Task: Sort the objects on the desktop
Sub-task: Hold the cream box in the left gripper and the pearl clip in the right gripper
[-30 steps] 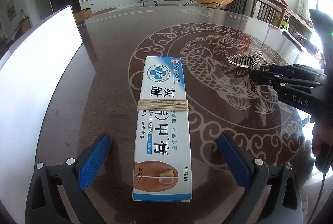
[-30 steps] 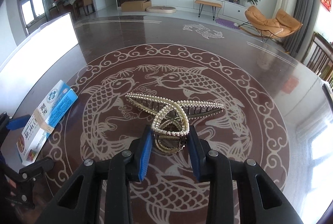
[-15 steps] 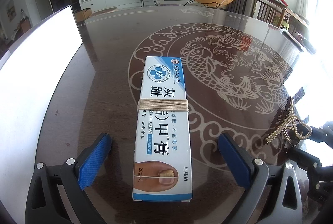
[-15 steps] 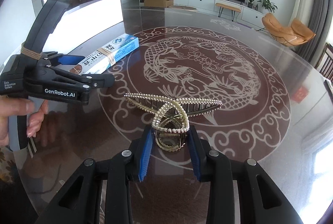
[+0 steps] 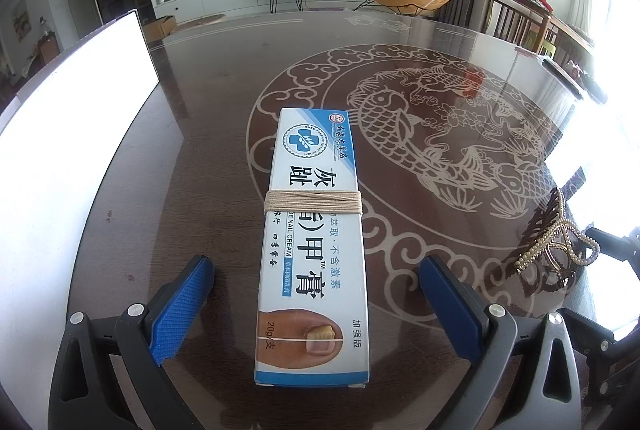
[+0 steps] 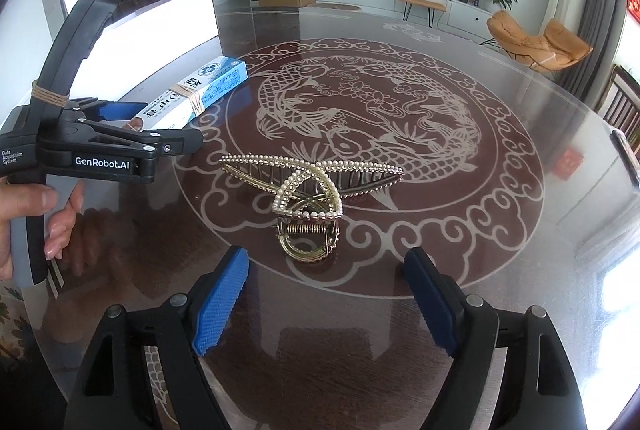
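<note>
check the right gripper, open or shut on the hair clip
Open. The right gripper has its blue pads spread wide, with the pearl hair clip resting on the table just ahead of them, touched by neither pad.

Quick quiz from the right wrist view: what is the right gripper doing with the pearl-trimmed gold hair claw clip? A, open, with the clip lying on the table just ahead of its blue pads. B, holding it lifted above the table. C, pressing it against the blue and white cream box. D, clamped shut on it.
A: the right gripper stands wide open, and the pearl-trimmed gold hair claw clip rests on the glass-topped table, touched by neither pad.
</note>
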A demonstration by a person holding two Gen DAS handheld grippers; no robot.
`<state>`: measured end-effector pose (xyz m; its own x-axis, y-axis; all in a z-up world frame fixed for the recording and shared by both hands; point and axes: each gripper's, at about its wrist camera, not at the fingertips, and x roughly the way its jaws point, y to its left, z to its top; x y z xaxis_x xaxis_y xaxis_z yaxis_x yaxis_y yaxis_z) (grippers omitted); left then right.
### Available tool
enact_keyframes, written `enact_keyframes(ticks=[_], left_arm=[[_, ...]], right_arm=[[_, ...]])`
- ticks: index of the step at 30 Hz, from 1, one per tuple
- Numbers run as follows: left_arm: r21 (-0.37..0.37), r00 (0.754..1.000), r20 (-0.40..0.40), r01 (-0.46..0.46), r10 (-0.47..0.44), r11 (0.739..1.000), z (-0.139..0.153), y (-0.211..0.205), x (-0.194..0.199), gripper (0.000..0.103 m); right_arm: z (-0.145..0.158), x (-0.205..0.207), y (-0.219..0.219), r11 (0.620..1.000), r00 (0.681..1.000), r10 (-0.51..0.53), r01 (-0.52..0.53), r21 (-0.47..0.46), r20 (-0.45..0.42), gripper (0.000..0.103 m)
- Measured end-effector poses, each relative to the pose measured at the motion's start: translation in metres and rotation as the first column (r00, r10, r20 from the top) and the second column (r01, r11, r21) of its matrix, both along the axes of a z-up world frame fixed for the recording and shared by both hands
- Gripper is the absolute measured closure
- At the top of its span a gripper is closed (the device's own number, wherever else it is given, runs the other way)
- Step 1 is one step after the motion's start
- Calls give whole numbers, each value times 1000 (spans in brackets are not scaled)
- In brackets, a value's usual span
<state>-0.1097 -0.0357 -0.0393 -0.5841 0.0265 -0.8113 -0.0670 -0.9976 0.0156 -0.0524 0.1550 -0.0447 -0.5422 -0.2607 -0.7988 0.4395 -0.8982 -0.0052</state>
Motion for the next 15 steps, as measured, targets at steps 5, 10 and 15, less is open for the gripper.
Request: enact_keyframes(ticks=[5, 10, 15], left_arm=[[0, 1000, 0, 0, 0, 1000, 0, 0, 0, 0], [0, 1000, 0, -1, 1, 1000, 0, 1, 0, 0], [0, 1000, 0, -1, 1, 1000, 0, 1, 0, 0]], right_arm=[[-3, 1, -2, 1000, 1000, -2, 2, 5, 10, 9], [-5, 0, -2, 1000, 1000, 4, -5, 10, 21, 0], [-6, 0, -3, 1000, 1000, 4, -4, 11, 21, 0]])
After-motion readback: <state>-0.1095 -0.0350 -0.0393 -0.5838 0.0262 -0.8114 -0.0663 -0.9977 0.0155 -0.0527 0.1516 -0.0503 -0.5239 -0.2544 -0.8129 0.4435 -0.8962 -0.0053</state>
